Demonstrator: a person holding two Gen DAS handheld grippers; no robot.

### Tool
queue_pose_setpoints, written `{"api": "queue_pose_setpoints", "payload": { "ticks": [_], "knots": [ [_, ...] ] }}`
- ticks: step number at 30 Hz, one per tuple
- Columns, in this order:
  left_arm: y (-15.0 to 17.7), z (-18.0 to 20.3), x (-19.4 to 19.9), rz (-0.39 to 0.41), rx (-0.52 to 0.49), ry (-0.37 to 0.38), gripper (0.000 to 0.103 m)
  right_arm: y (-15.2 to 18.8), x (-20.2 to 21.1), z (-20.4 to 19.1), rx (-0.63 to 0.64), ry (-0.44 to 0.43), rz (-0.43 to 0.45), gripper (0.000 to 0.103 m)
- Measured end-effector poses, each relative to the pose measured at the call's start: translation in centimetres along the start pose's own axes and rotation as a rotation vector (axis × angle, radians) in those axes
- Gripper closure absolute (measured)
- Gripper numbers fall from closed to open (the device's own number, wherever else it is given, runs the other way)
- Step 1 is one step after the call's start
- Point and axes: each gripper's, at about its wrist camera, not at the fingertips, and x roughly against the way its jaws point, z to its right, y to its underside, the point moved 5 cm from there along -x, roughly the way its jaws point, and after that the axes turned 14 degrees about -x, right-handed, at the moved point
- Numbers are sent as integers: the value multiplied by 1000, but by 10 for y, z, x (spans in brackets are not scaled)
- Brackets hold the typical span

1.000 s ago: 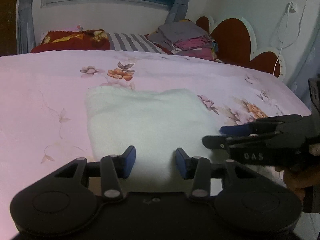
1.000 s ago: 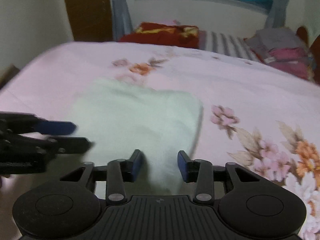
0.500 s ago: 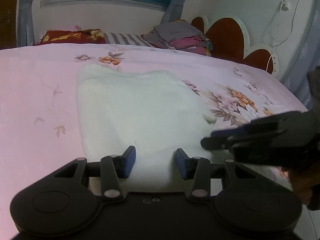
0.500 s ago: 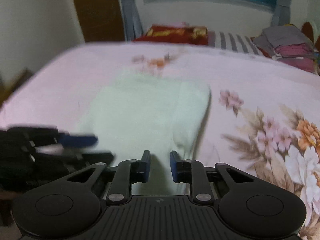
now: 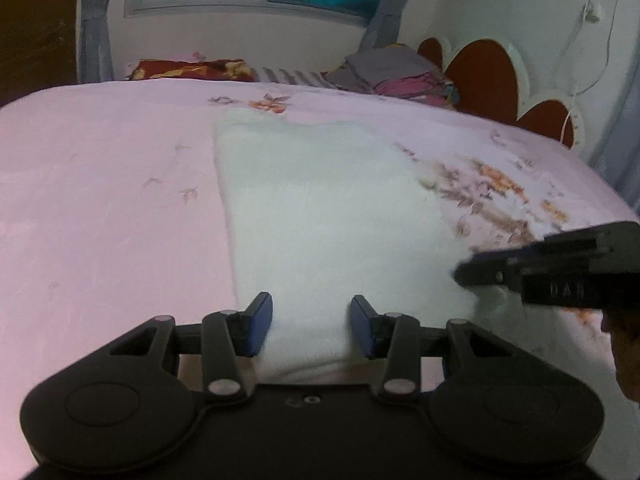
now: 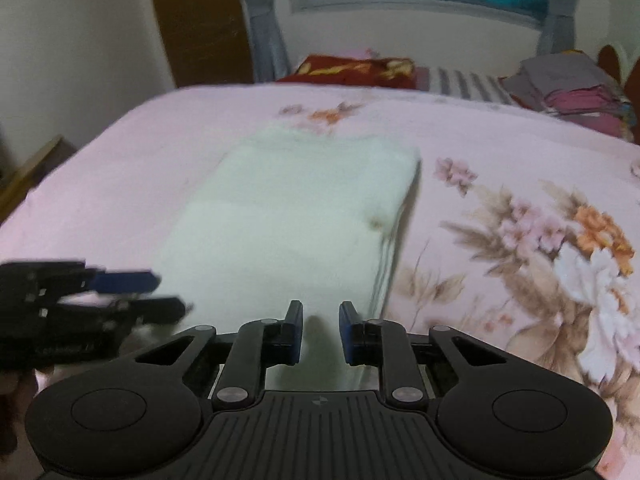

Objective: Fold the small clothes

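Note:
A pale white fluffy garment lies flat on the pink floral bedsheet, its far edge beside an orange flower print. My left gripper stands open over the garment's near edge, with cloth lying flat between its blue pads. In the right wrist view the same garment looks rectangular, with layered edges along its right side. My right gripper has its jaws narrow, pinched on the cloth near that near edge. Each gripper shows side-on in the other's view: the right gripper and the left gripper.
A stack of folded clothes and a red patterned pillow sit at the bed's far end under the window. A red scalloped headboard stands at the right. A hand shows at the right edge. A brown door is at the far left.
Both grippers have drawn back toward the garment's near edge, so more of it shows ahead. The right jaws have narrowed onto the cloth. The left jaws kept their width.

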Motion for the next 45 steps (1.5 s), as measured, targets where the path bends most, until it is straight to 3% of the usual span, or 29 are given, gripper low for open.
{"api": "queue_pose_setpoints", "payload": {
  "ticks": [5,8,16,20,23,27,30,34,36,37,38,39,40,45],
  "knots": [
    [2,11,-1,-27,-24,-39,62,21,-10,11,9,62,-28,83],
    [6,17,2,-31,-30,-59,62,24,-9,22,-83,25,-27,83],
    [14,28,21,-55,-5,-88,62,27,1,22,-110,24,-22,82],
    [30,36,29,-96,18,-87,62,36,24,26,-139,10,-22,82],
    [35,45,55,-52,41,-88,54,48,48,28,-150,4,-13,82],
    [37,57,92,10,56,-127,24,62,89,32,-167,-30,17,82],
    [38,68,117,38,53,-147,17,71,116,28,-156,-48,29,82],
    [35,82,151,87,72,-180,0,78,157,24,-170,-68,76,82],
    [37,91,166,123,77,-215,0,81,173,24,-189,-70,94,82],
    [40,95,170,119,73,-241,0,84,180,24,-193,-61,102,77],
    [42,97,171,101,71,-263,0,87,188,24,-196,-45,116,42],
    [47,100,175,82,77,-277,0,90,196,25,-199,-23,141,17],
    [50,102,181,88,89,-281,0,94,207,25,-201,-1,199,0],
    [60,130,223,138,76,-283,0,120,241,17,-155,22,233,0]
  ]
}}
